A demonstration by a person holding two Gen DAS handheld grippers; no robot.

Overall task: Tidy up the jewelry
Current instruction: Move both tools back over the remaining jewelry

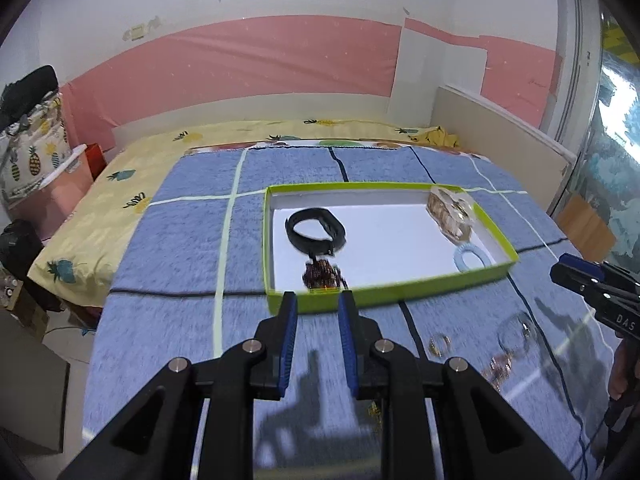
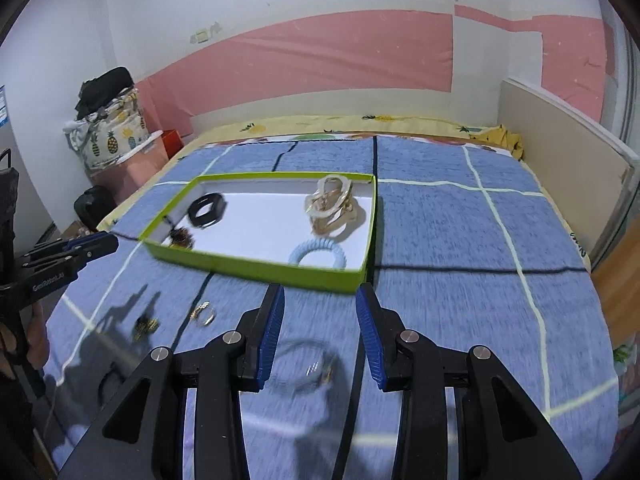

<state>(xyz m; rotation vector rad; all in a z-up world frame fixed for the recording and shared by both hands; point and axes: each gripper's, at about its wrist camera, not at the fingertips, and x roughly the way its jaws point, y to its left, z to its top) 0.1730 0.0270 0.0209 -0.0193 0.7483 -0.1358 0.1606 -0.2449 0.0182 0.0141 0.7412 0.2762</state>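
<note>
My right gripper (image 2: 320, 300), lower centre of frame: jaws apart, nothing between them; a clear bangle (image 2: 306, 364) lies on the blue blanket (image 2: 440, 220) beneath. Left gripper (image 1: 318, 308) likewise parted, empty. Green tray (image 2: 256, 266), mid-frame, holds black band (image 2: 208, 210), gold chains (image 2: 330, 210), blue hair tie (image 2: 318, 256). Risk: bangle's thin, slick rim may slip the pads; small rings (image 2: 204, 314) at lower left may sink into the pile.

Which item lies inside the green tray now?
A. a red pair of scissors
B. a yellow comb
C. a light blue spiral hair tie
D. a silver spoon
C: the light blue spiral hair tie lies on the white floor of the green tray, near its front wall.
</note>
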